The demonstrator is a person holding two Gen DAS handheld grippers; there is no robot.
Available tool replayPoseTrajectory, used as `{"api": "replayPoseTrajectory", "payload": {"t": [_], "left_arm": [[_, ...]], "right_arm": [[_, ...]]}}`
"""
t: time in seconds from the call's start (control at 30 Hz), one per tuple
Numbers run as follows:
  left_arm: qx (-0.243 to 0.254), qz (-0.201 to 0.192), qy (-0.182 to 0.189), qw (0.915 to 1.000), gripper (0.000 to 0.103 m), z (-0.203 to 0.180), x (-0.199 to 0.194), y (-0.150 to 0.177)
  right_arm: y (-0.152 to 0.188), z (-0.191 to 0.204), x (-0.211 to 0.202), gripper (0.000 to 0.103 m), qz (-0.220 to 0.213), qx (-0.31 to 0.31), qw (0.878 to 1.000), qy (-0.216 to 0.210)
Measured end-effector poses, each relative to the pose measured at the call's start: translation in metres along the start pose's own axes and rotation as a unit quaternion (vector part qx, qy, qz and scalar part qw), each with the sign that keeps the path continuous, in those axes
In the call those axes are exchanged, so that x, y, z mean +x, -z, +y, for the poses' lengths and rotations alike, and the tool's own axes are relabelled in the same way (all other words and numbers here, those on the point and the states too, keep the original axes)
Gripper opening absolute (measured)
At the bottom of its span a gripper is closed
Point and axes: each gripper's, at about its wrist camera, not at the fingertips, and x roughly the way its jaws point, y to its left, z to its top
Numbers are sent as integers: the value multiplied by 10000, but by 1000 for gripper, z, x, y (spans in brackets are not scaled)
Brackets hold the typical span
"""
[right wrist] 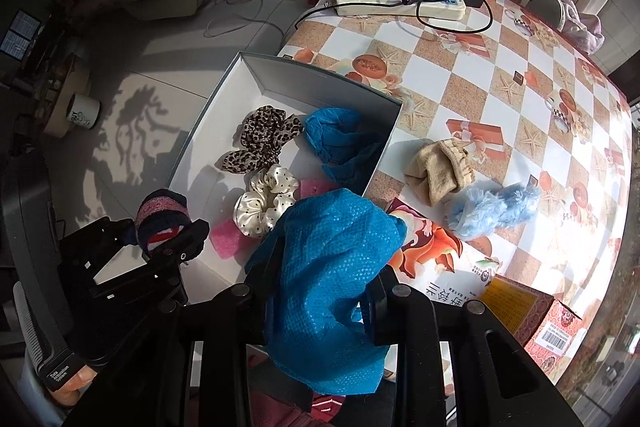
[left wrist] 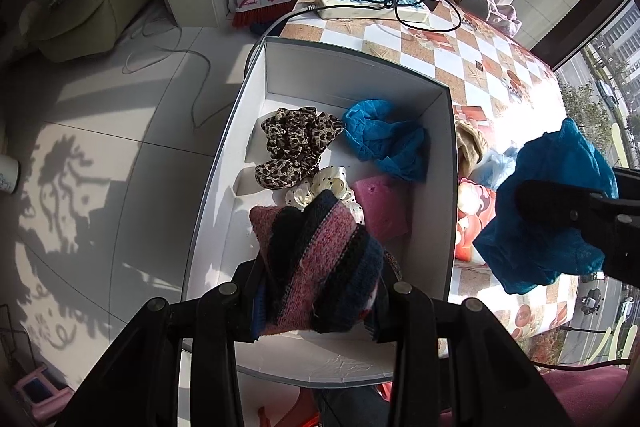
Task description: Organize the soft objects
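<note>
My left gripper [left wrist: 320,291] is shut on a pink-and-navy striped knitted piece [left wrist: 316,259] above the near end of the white box [left wrist: 352,71]. In the box lie a leopard scrunchie [left wrist: 296,139], a crumpled blue cloth [left wrist: 380,135], a cream dotted scrunchie [left wrist: 324,183] and a pink sponge [left wrist: 384,203]. My right gripper [right wrist: 320,291] is shut on a blue mesh cloth [right wrist: 332,259], hanging over the box's right wall. On the table to the right lie a beige sock [right wrist: 436,163] and a light-blue fluffy piece [right wrist: 492,211].
The box overhangs the checkered table's [right wrist: 500,67] left edge, above the tiled floor. A power strip [right wrist: 400,1] with cables lies at the far end. A printed leaflet [right wrist: 436,267] and a patterned carton [right wrist: 548,323] sit near me on the right. A mug [right wrist: 84,111] stands on the floor.
</note>
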Motion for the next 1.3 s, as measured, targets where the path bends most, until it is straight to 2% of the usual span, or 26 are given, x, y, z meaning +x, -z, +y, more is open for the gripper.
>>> {"api": "replayPoseTrajectory", "payload": {"t": [0.43,0.6,0.63,0.73,0.77,0.8,0.83,0.9,0.97,1.0,1.03,1.23,1.3], "left_arm": [[-132,165,-74,9997,41,8,8,8],[-120,169,-73,9998,45,8,9,10],[-120,164,-78,9998,50,7,9,10],[-119,139,-184,9997,79,5,9,11],[-123,125,-206,9996,81,5,9,11],[-132,137,-212,9996,81,5,9,11],[-157,152,-192,9996,81,5,9,11],[-255,140,-57,9996,84,7,9,11],[-369,66,95,9993,94,9,7,11],[-430,-7,175,9989,98,11,5,11],[-481,-103,266,9984,103,12,2,10],[-570,-573,586,9950,103,14,-15,3],[-491,-609,641,9949,103,10,-19,-1]], "right_arm": [[-18,25,21,32,145,-279,9995,-69],[-25,29,25,32,142,-305,9994,-100],[-27,30,25,32,140,-316,9993,-107],[-29,32,27,33,163,-346,9992,-126],[-30,32,27,35,170,-347,9992,-137],[-30,33,27,44,168,-348,9991,-154],[-31,33,26,57,149,-343,9992,-166],[-31,33,22,69,67,-307,9994,-165],[-33,31,21,75,71,-275,9994,-198],[-33,30,21,82,82,-249,9994,-208],[-34,28,20,86,69,-212,9995,-230],[-33,12,21,86,280,65,9989,-378],[-32,2,18,86,314,168,9985,-405]]}}
